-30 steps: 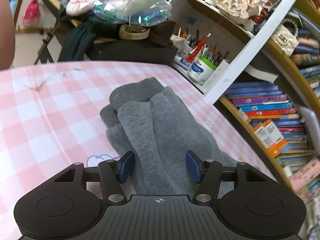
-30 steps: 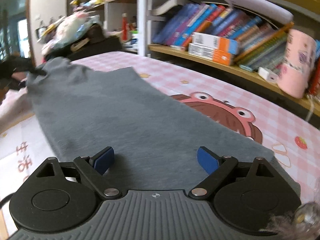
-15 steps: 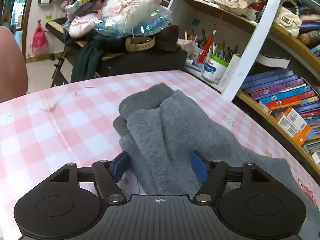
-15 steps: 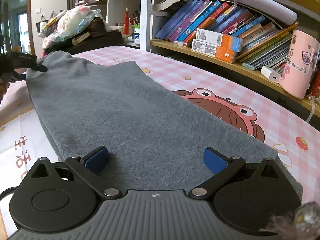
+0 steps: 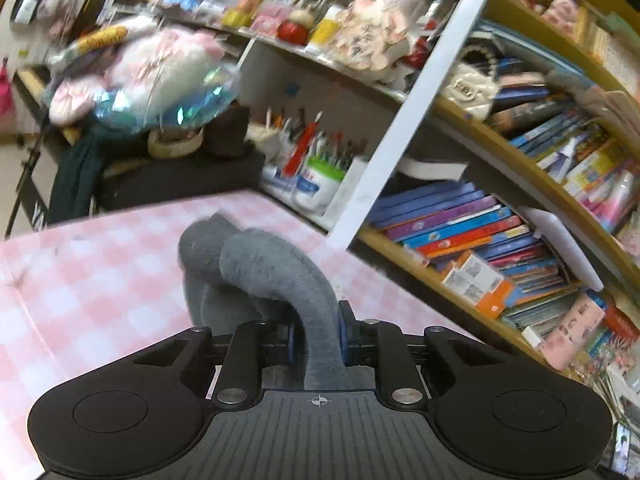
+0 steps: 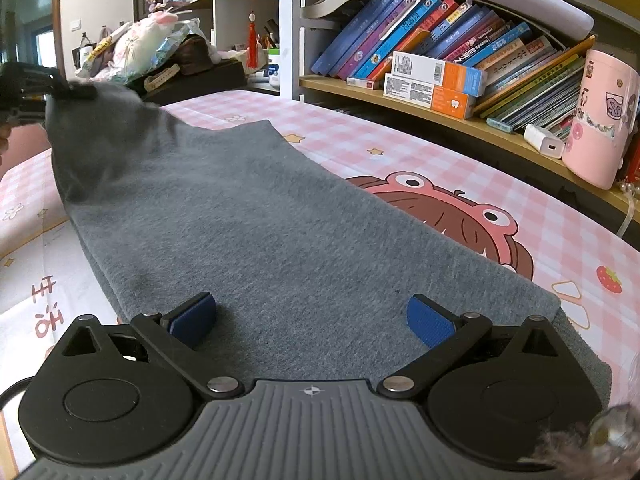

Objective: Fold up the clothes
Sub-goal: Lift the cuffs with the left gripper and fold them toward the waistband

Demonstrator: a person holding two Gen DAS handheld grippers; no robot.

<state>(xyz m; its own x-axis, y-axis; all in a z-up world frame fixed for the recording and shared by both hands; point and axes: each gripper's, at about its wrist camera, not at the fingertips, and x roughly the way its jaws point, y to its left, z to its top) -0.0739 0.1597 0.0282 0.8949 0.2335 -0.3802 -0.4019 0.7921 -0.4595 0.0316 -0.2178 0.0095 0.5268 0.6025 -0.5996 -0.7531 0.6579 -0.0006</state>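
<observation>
Left tongs have just closed, pinching garment edge.

Wooden bookshelf crammed with books, white upright post, pale wall

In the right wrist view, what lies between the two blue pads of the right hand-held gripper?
Only the grey garment, lying flat on the pink checked tablecloth. The right hand-held gripper stands wide open over it, its pads not pressing the cloth.
</observation>
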